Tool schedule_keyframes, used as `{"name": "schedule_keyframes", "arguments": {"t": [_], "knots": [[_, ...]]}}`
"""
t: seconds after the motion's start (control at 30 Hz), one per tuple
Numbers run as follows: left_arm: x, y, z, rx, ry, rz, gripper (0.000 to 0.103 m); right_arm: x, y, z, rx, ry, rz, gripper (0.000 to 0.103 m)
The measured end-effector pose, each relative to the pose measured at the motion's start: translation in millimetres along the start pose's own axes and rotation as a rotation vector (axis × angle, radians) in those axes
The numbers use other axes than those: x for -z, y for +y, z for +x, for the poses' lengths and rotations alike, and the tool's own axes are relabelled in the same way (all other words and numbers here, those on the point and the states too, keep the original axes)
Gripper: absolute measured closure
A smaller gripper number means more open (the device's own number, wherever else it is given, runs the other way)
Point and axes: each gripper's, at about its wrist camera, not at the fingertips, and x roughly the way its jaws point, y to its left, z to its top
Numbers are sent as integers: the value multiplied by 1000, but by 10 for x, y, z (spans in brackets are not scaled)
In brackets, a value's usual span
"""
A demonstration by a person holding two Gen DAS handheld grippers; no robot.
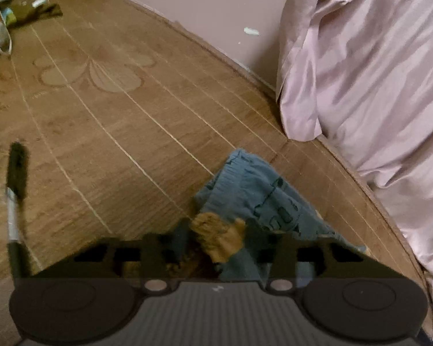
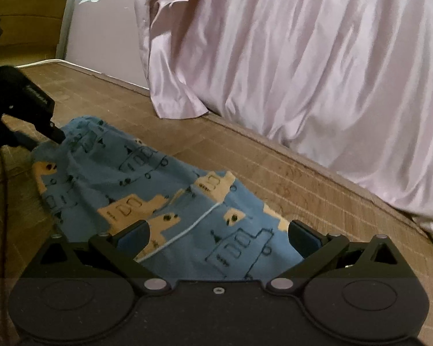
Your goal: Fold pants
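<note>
Right gripper [image 2: 216, 238] spread wide over blue pants [image 2: 164, 190], probably lining up a grab. Left gripper [image 2: 53, 132] apparently clamped on far edge, keeping cloth raised for folding on mattress [image 1: 115, 132].

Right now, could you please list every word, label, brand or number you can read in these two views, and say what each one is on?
Nothing can be read.
Left gripper: a small light strip of lettering on its black body, too blurred to read.
Pants: only drawn houses and outlines, no letters.
Right gripper: no marking shows.
Items at the mat's far corner: too small and blurred to tell.
</note>
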Motion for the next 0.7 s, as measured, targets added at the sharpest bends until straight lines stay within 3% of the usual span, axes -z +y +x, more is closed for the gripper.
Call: {"name": "schedule_keyframes", "arguments": {"t": [0.13,0.23,0.4,0.5,0.57,0.7], "knots": [[0,-56,-32,-48,-44,28,77,48,2,54,-11,13,6,2],[80,-312,-114,-137,-107,189,79,63,13,87,-13,4,-9,2],[209,-739,-142,-122,-252,545,82,93,-4,131,-12,10,2,2],[265,-792,-26,-155,-277,728,82,106,0,131,-15,12,-2,2],[291,-724,60,-180,-245,765,82,108,13,137,-17,13,-9,2],[260,-577,181,-164,-165,692,76,122,25,149,-23,14,-11,2]]}}
